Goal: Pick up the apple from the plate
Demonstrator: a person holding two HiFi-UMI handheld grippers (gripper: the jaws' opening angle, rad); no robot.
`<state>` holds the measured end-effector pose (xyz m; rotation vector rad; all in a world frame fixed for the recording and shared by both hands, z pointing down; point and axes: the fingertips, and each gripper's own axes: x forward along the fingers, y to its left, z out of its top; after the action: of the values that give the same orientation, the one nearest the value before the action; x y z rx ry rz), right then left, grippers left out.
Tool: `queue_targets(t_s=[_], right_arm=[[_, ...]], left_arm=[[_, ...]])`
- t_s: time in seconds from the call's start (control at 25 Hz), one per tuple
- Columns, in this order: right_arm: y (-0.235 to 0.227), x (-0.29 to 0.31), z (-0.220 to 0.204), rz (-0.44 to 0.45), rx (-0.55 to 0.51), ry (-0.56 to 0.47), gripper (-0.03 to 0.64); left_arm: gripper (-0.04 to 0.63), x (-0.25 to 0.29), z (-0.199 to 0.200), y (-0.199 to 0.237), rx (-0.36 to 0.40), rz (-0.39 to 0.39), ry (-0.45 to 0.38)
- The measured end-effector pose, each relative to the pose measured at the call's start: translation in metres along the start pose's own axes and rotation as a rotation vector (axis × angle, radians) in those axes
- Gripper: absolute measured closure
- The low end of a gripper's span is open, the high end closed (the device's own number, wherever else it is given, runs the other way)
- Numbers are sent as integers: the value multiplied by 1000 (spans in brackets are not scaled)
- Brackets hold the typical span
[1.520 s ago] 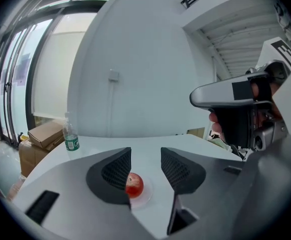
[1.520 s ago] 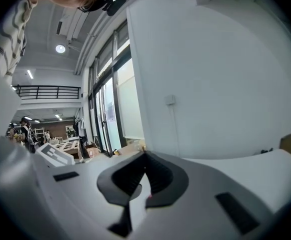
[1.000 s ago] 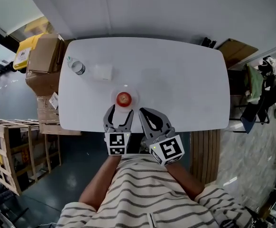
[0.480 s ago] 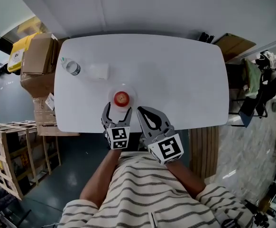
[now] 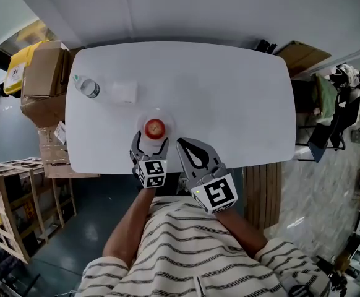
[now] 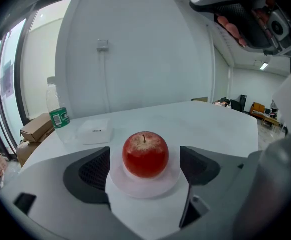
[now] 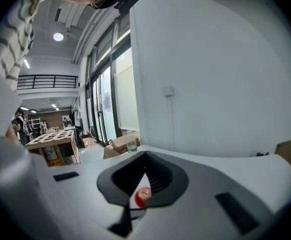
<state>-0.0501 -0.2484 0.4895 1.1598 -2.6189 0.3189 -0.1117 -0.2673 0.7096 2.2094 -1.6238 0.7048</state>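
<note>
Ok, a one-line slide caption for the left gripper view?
Left gripper, tongs opening, flanks a red apple on a white plate without touching; bottle and small box behind on the table.

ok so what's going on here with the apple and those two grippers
A person in a striped shirt holds a gripper in each hand at the near edge of a white table. The left gripper is at a shiny red apple on a small round white plate. Its jaws are opening on either side of the apple, not touching it. The right gripper waits beside it, shut and empty.
</note>
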Motion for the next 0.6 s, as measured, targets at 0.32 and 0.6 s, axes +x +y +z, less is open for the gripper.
queue_targets(t_s=[0.32, 0.6], right_arm=[[-5, 1, -3, -10, -10, 14, 604], [-8, 0, -5, -20, -9, 17, 604]], left_arm=[[179, 17, -14, 2, 3, 20, 20], [179, 26, -15, 2, 6, 12, 21]])
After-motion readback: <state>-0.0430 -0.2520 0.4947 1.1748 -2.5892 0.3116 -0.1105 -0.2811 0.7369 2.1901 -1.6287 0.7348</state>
